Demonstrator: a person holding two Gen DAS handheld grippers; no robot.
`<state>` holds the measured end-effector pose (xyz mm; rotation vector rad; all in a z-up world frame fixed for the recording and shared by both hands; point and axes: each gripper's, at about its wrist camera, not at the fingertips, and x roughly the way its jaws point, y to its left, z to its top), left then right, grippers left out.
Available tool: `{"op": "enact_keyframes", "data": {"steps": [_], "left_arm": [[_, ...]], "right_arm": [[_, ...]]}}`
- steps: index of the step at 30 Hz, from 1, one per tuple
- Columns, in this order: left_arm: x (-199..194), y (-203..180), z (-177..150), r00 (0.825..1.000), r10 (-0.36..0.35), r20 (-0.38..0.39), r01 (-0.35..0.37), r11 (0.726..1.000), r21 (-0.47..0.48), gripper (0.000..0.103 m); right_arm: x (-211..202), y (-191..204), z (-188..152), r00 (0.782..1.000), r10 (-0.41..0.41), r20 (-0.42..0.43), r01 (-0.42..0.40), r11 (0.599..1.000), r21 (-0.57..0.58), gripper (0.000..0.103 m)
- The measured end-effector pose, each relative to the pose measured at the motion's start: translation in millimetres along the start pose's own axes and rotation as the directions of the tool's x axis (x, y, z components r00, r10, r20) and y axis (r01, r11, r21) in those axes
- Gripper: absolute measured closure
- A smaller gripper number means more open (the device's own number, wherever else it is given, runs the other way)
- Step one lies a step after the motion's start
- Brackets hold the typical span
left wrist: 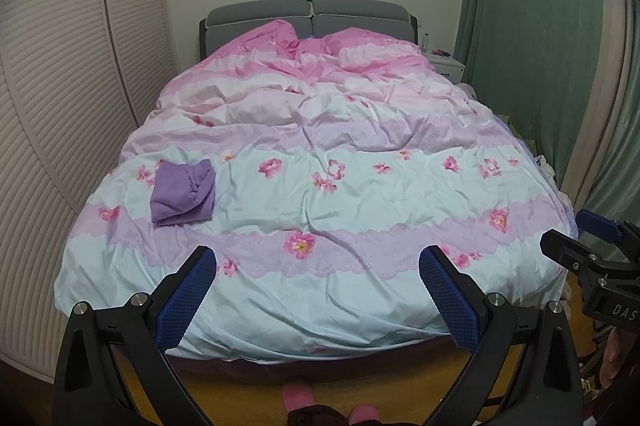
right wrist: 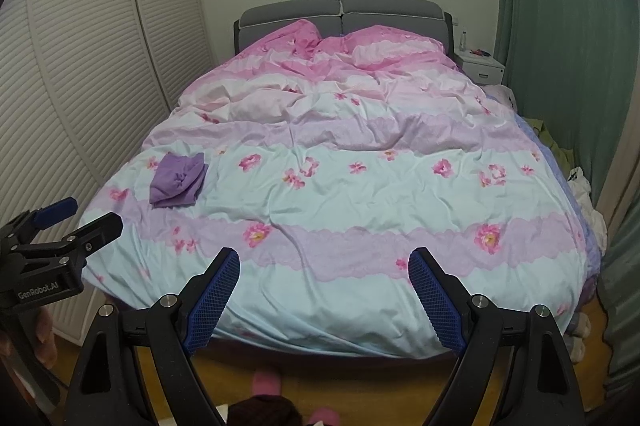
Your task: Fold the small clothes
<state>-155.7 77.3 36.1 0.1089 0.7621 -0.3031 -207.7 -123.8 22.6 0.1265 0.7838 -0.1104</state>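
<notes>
A small purple garment (left wrist: 183, 191) lies loosely folded on the left side of the flowered duvet (left wrist: 360, 193); it also shows in the right wrist view (right wrist: 177, 178). My left gripper (left wrist: 318, 258) is open and empty, held above the foot of the bed, well short of the garment. My right gripper (right wrist: 324, 260) is open and empty, also over the foot of the bed. The right gripper shows at the right edge of the left wrist view (left wrist: 576, 234), and the left gripper at the left edge of the right wrist view (right wrist: 84, 214).
A grey headboard (left wrist: 308, 15) stands at the far end. Louvred wardrobe doors (left wrist: 60, 85) run along the left. Green curtains (left wrist: 532, 25) and a white nightstand (right wrist: 482, 65) are on the right. Clothes are piled by the bed's right side (right wrist: 580, 185). Pink slippers (left wrist: 298, 400) are on the wood floor.
</notes>
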Motion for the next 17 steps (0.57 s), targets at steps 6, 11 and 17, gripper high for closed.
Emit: {"op": "enact_keyframes", "data": {"steps": [6, 11, 17], "left_arm": [[-0.7, -2.4, -0.8, 1.0, 0.007, 0.004, -0.007, 1.0, 0.0, 0.0], [-0.3, -2.0, -1.5, 1.0, 0.007, 0.006, -0.007, 1.0, 0.001, 0.0], [0.1, -0.9, -2.3, 1.0, 0.009, 0.006, -0.009, 1.0, -0.002, 0.0]], "right_arm": [[-1.2, 3.3, -0.6, 1.0, -0.001, 0.001, 0.001, 1.0, 0.001, 0.016], [-2.6, 4.8, 0.6, 1.0, -0.003, -0.002, 0.003, 1.0, 0.0, 0.016], [-4.0, 4.2, 1.3, 1.0, -0.002, -0.001, 0.002, 1.0, -0.002, 0.016]]}}
